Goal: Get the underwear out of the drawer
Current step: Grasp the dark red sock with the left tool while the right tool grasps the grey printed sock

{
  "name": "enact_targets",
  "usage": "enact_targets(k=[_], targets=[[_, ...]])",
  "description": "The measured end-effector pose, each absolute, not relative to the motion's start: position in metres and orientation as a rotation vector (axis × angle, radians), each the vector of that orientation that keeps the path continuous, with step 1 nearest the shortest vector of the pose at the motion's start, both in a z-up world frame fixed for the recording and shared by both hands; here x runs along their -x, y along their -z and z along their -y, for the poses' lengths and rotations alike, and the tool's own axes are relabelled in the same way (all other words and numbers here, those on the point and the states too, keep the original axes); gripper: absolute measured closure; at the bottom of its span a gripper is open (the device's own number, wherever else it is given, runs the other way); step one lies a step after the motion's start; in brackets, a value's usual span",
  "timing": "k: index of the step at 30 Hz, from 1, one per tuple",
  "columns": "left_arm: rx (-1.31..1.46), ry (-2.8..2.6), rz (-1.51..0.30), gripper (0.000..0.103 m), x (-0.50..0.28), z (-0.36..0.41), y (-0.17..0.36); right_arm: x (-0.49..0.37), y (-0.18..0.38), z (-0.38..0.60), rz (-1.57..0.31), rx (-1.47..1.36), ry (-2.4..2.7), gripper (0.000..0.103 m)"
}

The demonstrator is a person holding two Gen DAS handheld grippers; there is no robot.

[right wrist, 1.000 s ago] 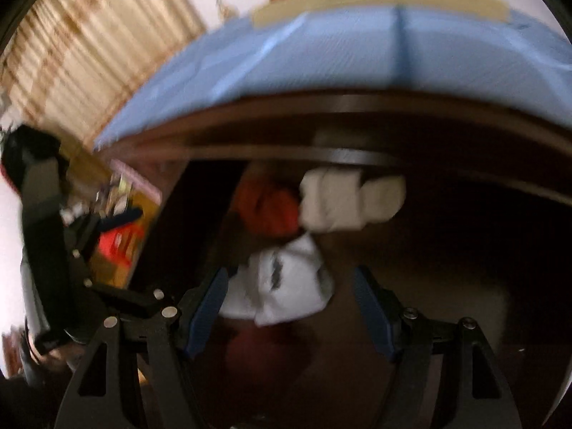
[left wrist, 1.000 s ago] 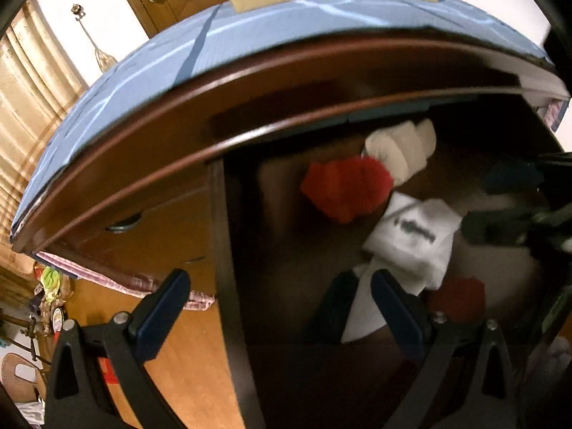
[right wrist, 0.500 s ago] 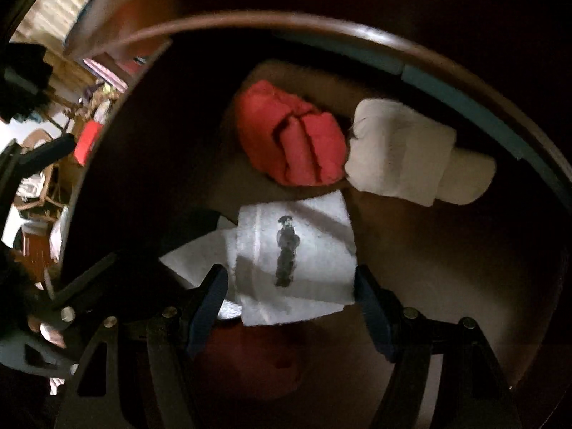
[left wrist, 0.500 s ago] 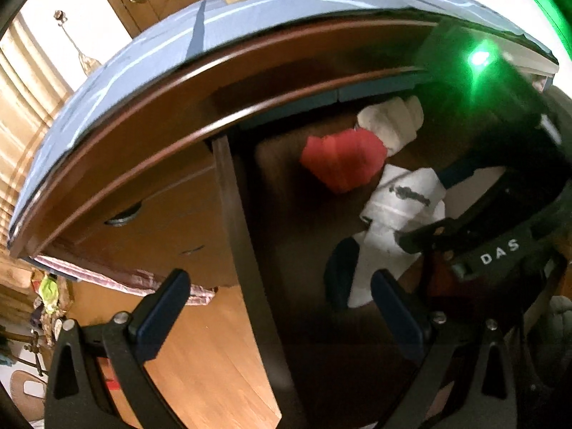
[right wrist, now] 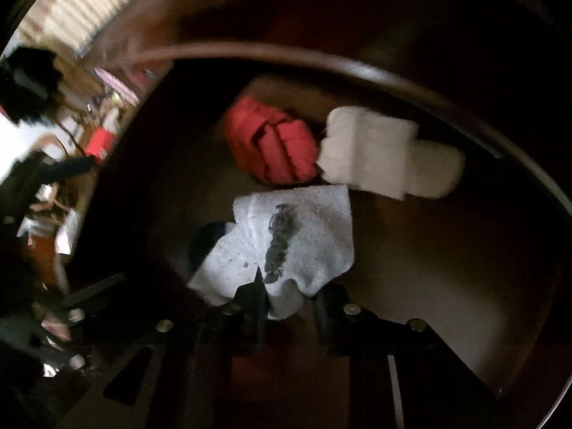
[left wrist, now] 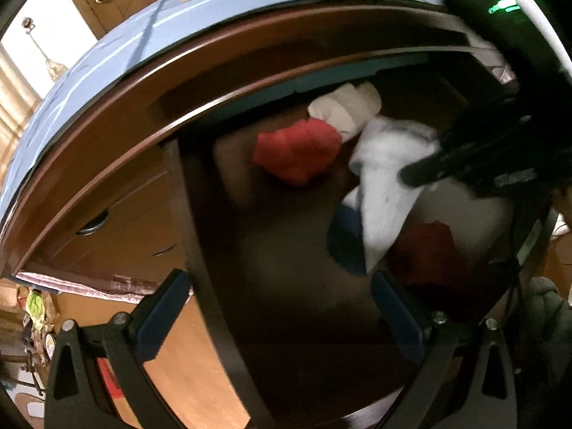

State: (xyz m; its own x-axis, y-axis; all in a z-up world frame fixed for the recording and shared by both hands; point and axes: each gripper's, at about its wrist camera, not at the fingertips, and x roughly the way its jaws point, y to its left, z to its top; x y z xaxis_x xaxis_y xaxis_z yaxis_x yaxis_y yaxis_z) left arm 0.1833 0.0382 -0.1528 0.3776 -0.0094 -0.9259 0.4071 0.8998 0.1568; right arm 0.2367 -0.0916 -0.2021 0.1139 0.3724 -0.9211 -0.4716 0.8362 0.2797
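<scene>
White underwear (right wrist: 304, 236) pinched at its near edge by right gripper (right wrist: 286, 304), not out of the drawer (left wrist: 200, 250) yet | red roll (right wrist: 275, 143) and cream roll (right wrist: 386, 150) wait behind it | left gripper (left wrist: 282, 307) gaping, holding nothing

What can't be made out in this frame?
- Dark red cloth: left wrist view, shadowed and partly behind the white cloth.
- Print on the white cloth: right wrist view, blurred, unreadable.
- Right tool: its fingertips are dark against the cloth; contact looks likely.
- Drawer front: cut off.
</scene>
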Motion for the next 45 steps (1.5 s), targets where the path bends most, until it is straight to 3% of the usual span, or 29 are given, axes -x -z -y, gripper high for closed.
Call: enact_targets(k=[11,15,19,23,33,34,35,37,45], targets=[[-0.308,0.363,-1.193,0.005,-0.196,-0.017,0.127,-0.198,0.143,0.191,-1.076,-0.124,-0.472,0.079],[-0.289,0.498,-1.288,0.005,-0.203,0.011,0.142,-0.191,0.136,0.215,-1.058,-0.217,-0.462,0.079],[-0.248,0.542,-1.465,0.027,-0.211,0.034,0.180,-0.188,0.135,0.218,-1.042,-0.261,-0.453,0.079],[-0.117,0.604,-1.618,0.027,-0.221,0.041,0.203,-0.183,0.132,0.225,-1.015,-0.288,-0.445,0.079],[-0.167,0.621,-1.670,0.022,-0.222,0.065,0.209,-0.176,0.126,0.244,-0.990,-0.334,-0.420,0.079],[-0.162,0.619,-1.668,0.028,-0.222,0.068,0.208,-0.176,0.126,0.244,-0.990,-0.336,-0.422,0.079],[-0.149,0.646,-1.682,0.045,-0.218,0.071,0.206,-0.175,0.126,0.244,-0.989,-0.339,-0.423,0.079],[-0.072,0.721,-1.755,0.067,-0.212,0.076,0.207,-0.174,0.127,0.245,-0.986,-0.342,-0.422,0.079],[-0.020,0.714,-1.710,0.070,-0.200,0.078,0.202,-0.175,0.124,0.253,-0.974,-0.361,-0.407,0.079]])
